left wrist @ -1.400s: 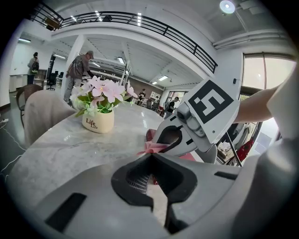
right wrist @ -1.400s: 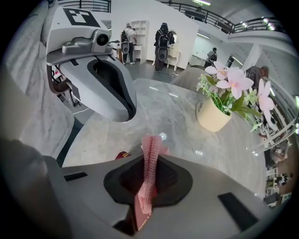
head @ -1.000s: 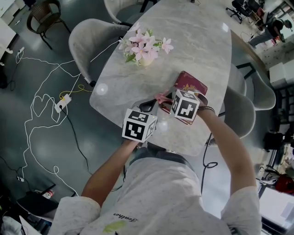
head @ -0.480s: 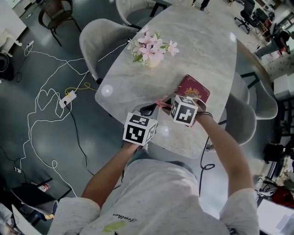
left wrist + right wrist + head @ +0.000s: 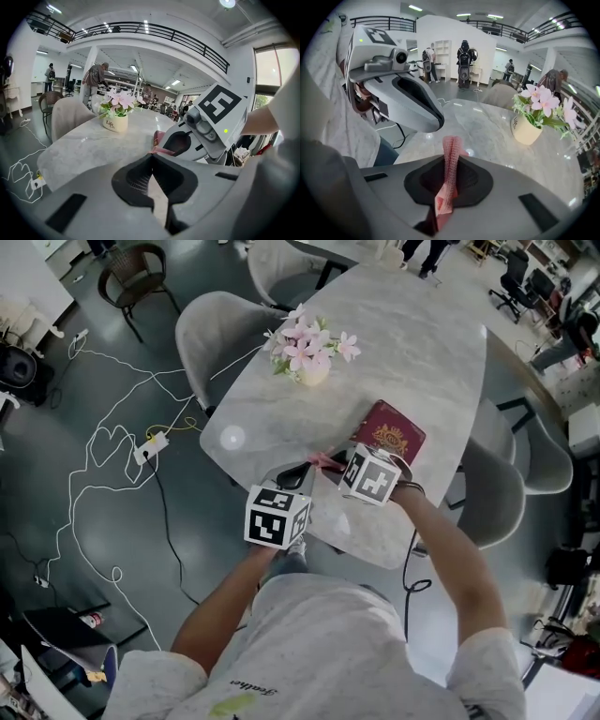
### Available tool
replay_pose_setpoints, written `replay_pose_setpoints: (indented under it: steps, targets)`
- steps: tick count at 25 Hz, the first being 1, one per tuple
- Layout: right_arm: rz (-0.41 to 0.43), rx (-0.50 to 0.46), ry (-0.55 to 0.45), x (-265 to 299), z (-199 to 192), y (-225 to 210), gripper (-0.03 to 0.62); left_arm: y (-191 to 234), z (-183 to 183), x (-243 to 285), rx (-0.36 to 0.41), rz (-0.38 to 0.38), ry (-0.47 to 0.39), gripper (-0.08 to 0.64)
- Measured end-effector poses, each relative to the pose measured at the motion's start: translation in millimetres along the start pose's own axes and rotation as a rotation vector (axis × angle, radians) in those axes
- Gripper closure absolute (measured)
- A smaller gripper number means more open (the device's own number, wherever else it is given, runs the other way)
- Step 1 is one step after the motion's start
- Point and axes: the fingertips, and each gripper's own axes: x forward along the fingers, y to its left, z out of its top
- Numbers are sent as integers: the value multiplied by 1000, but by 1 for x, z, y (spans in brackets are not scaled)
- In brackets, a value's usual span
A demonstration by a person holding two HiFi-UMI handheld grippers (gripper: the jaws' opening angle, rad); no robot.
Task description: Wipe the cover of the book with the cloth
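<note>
Right gripper (image 5: 449, 165): jaws clamped tight on the cloth (image 5: 451, 145), no gap showing between them.
Cloth: thin pink strip, twisted, pinched between the right pads and sticking up past the tips. In the head view it sits low over the table (image 5: 403, 334), between the two grippers and near the table's near edge.
Left gripper (image 5: 151, 158): tips closed together at the front. A narrow wedge gap behind them shows only table, with nothing held.
Left vs cloth: the cloth end lies just past the left tips; cannot tell if they touch.
Grippers: tips point at each other, close, cloth end between them. Each shows large in the other's view.
Book (image 5: 392, 435): dark red with a gold emblem on the cover, flat on the table toward its right edge. It is just beyond the right gripper, and its near corner is hidden behind the right cube (image 5: 372, 474).
Cloth vs book: the cloth is just beside the book's near-left edge, not over the cover. Contact can't be made out.
Left cube (image 5: 277, 517): hangs over the table's near edge, nearer the person than the right one.
Pot (image 5: 314, 374): cream, with pink flowers, farther up the table and well apart from the book.
Chairs (image 5: 211, 329): pale, tucked along the table's left and right sides.
Cables (image 5: 94, 456): white, looped over the dark floor left of the table.
Background: people stand far off in both gripper views, too small to detail.
</note>
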Motion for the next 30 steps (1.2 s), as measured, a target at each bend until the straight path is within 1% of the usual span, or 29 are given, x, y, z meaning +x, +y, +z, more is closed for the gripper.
replay_pose_setpoints:
  steps: [3,6,10,12,17,23,27,30]
  targets:
    - [-28,43,-85,-15,9,3,575,-6,1,-6,-11,27,-24,552]
    - [-59,90,-181,-32,15,4,575,-16,1,-9,-6,47,-46,552]
    - [-108,181,-312,-61,15,2,575,-29,3,-10,4,67,-69,552]
    - [-144,213,-360,-76,11,2,575,-38,5,-9,7,69,-78,552]
    - [-241,267,-441,-115,-5,7,575,-70,11,-7,32,58,-96,552]
    - [-325,296,-502,-151,-28,24,575,-113,18,-6,67,36,-124,552]
    - [-403,339,-544,-174,-45,34,576,-141,21,-6,82,21,-144,552]
    - [-463,392,-580,-191,-58,38,575,-160,24,-8,93,12,-161,552]
